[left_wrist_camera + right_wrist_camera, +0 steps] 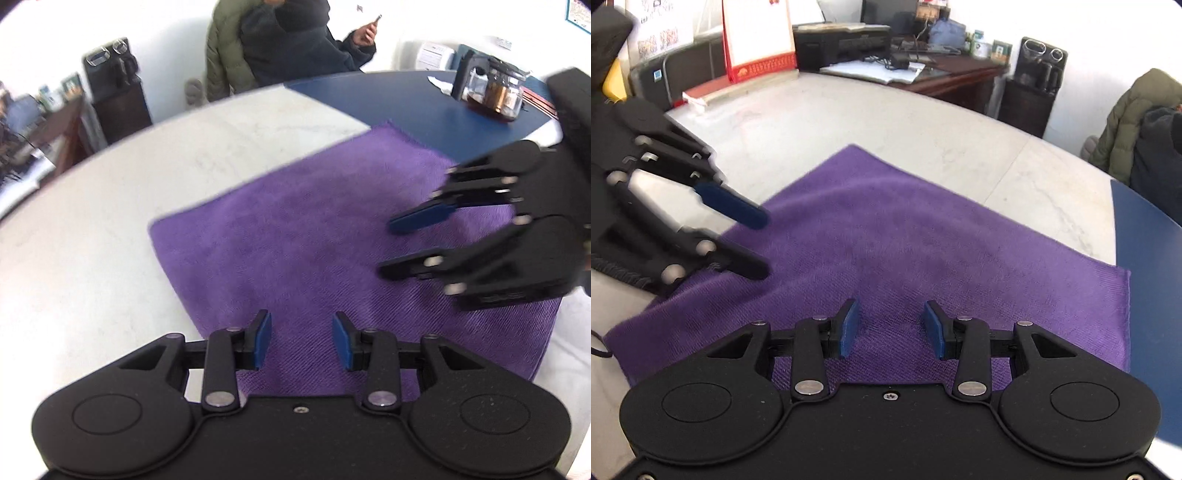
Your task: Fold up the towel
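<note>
Worktop [92,258] surface is pale and stone-like, with a blue mat [406,103] covering its far part in the left wrist view; it gives a flat base for folding. Purple towel [303,240] lies spread flat on the worktop, one far corner overlapping the blue mat, edges unfolded, so no fold appears made yet. Glass teapot [495,96] stands on the blue mat, well apart from the towel and outside the working area.

Left gripper [302,341] hangs over the near part of the towel, angled downward. Its fingers [263,339] stand apart with only cloth visible beneath the gap; nothing is clamped. Right gripper [892,330] takes a matching pose beside it, fingers [849,328] likewise apart and empty.

Both grippers sit side by side over the same towel, which suits a two-point pickup. The likely next step is to pinch an edge or two corners and carry them across to the opposite side.
</note>
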Motion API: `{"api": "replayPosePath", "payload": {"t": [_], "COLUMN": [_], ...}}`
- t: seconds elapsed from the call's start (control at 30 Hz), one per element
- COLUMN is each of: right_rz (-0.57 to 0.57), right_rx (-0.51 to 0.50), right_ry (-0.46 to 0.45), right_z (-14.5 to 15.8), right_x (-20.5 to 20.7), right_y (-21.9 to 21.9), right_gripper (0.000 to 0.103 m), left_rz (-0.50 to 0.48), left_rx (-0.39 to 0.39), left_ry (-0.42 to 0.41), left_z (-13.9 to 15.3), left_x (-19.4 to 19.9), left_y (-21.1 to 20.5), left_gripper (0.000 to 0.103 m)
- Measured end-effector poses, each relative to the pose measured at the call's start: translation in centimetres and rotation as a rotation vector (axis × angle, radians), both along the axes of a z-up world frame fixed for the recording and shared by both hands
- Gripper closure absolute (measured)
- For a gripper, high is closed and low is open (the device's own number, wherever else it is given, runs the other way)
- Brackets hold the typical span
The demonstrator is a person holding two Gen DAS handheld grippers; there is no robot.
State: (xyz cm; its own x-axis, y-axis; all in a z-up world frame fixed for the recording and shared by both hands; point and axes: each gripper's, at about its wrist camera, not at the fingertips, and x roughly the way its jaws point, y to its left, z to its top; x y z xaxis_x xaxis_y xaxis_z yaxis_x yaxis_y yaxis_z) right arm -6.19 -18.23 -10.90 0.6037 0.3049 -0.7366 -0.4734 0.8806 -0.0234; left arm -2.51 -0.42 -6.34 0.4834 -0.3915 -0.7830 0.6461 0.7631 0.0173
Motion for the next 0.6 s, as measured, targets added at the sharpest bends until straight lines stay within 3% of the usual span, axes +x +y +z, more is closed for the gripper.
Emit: {"api": "replayPosePath", "payload": {"t": [0.17, 0.3, 0.37, 0.5, 0.6], "right_rz": [-0.037, -0.094, -0.105, -0.094, -0.067], "right_rx": [-0.013, -0.054, -0.082, -0.071, -0.057], "right_ry": [0.075, 0.147, 0.163, 0.129, 0.104], "right_z": [1.2, 2.0, 2.5, 3.7, 3.6], "right_x": [-5.2, -9.3, -9.8, -9.0, -7.6], "right_y": [-4.7, -7.4, -7.3, -5.9, -4.4], "right_gripper": [0.061, 0.061, 0.061, 0.06, 0.059], "left_rz": [-0.042, 0.004, 0.042, 0.036, -0.029], "left_rx": [-0.025, -0.012, 0.015, -0.041, -0.055], "left_ry": [-0.015, -0.016, -0.032, -0.023, -0.001], "left_z": [-0.3, -0.2, 0.3, 1.9, 2.3], "left_x": [0.0, 0.1, -0.3, -1.5, -3.1], "left_y": [1.5, 3.2, 4.1, 4.1, 2.2], "left_gripper": [0.067, 0.068, 0.068, 0.069, 0.069]}}
